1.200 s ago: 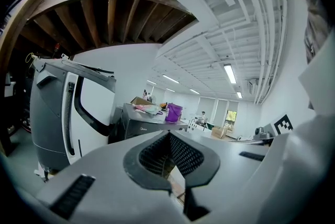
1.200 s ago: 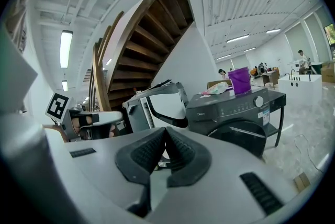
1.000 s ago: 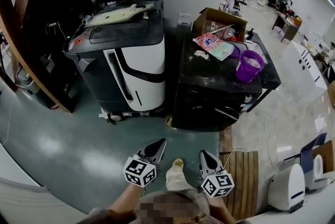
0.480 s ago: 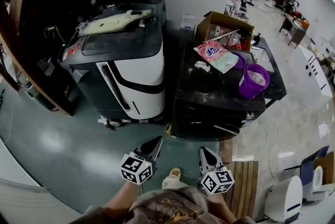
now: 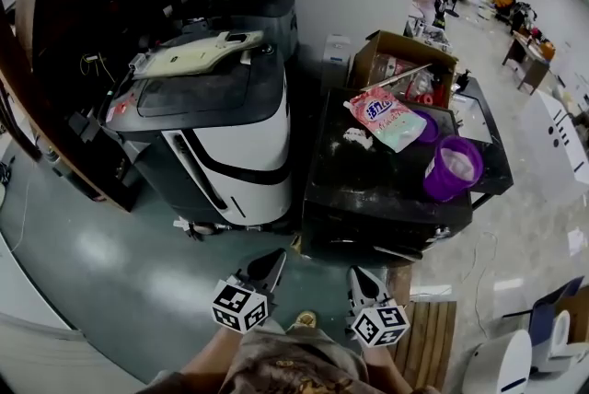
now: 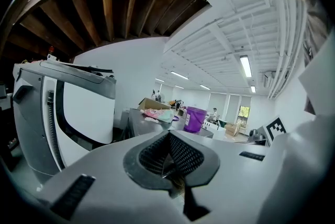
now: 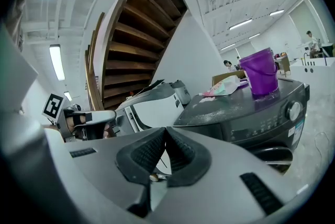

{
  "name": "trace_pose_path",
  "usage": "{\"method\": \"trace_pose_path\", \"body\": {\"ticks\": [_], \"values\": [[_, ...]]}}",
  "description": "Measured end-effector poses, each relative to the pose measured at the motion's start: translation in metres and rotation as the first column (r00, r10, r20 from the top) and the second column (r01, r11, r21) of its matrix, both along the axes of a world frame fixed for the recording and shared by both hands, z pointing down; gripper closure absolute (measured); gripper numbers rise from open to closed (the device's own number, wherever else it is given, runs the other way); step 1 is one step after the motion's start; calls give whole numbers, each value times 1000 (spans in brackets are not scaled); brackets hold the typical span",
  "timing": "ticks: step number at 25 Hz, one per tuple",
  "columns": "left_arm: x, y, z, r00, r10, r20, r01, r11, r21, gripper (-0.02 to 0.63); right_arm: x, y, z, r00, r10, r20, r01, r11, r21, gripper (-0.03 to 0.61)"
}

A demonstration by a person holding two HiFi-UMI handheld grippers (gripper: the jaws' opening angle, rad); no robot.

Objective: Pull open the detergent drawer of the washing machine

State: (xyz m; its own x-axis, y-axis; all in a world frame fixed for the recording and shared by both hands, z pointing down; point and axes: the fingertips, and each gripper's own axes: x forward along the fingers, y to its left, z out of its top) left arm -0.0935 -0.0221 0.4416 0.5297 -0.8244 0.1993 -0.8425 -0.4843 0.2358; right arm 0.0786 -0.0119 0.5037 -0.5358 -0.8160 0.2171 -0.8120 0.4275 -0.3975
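Your left claw (image 5: 274, 260), right claw (image 5: 355, 273) both pressed together, empty. Washing machine (image 5: 368, 199) dark, dusty top carrying purple bucket (image 5: 453, 169), pink bag (image 5: 386, 118); green floor (image 5: 110, 263).

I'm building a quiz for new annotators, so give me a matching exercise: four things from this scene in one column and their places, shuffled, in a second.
Things
1. purple plastic bucket
2. pink detergent pouch
3. brown cardboard box
4. cream flat plastic panel

Places
A. on the lid of the white and grey machine
B. at the back of the top of the black washing machine
C. toward the front right of that top
D. in the middle of that top, between box and bucket

Pairs: 1-C, 2-D, 3-B, 4-A
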Motion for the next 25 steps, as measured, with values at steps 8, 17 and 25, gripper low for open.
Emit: {"method": "trace_pose_path", "body": {"ticks": [8, 17, 25], "values": [[-2, -30, -6, 1000, -2, 11, 1, 1000, 16, 592, -1, -25, -5, 1000, 9, 18, -9, 1000, 10, 575], [3, -67, -6, 998, 70, -4, -70, 997, 21, 592, 1, -55, -10, 998, 59, 14, -59, 998, 32, 575], [10, -103, -4, 989, 148, -16, -148, 989, 22, 592, 3, -81, -13, 991, 128, 32, -129, 991, 36, 575]]}}
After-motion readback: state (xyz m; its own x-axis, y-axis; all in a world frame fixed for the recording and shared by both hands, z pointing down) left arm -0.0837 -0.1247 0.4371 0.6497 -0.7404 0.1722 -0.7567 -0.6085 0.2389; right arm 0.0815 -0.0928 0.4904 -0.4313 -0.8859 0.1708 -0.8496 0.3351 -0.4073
